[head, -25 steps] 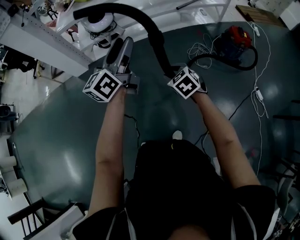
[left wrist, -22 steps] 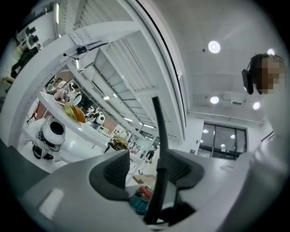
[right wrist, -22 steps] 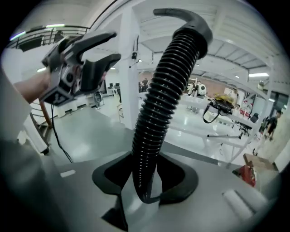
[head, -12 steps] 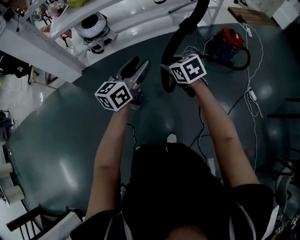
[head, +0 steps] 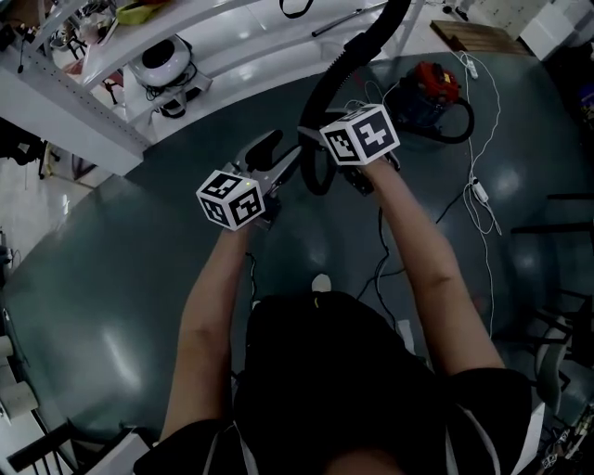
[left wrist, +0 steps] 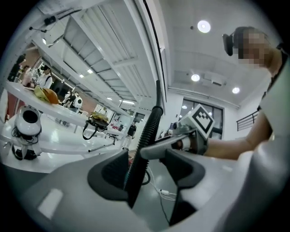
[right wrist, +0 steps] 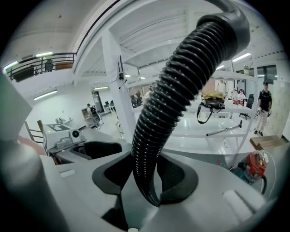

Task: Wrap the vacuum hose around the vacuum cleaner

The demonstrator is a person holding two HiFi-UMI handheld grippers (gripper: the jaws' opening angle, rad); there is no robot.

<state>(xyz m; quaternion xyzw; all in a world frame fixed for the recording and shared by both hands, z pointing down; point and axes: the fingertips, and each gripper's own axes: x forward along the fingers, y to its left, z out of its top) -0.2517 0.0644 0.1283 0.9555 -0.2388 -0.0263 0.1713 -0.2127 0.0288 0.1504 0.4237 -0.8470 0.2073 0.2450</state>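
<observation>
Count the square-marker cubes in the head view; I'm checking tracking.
2: one cube left of the black hose, the other just right of it. None seems hidden.

L forearm (head: 209, 297) & R forearm (head: 422, 250) stretched fwd. L tongs (left wrist: 146, 171) level, jaws just been opening, hose (right wrist: 181, 81) between, unpinched. R tongs (right wrist: 146, 174) tilted down, clamped on hose.

ribbed matt black plastic hose (right wrist: 181, 86), glossy dark floor (head: 121, 278), smooth white shelf (head: 251, 28)
</observation>
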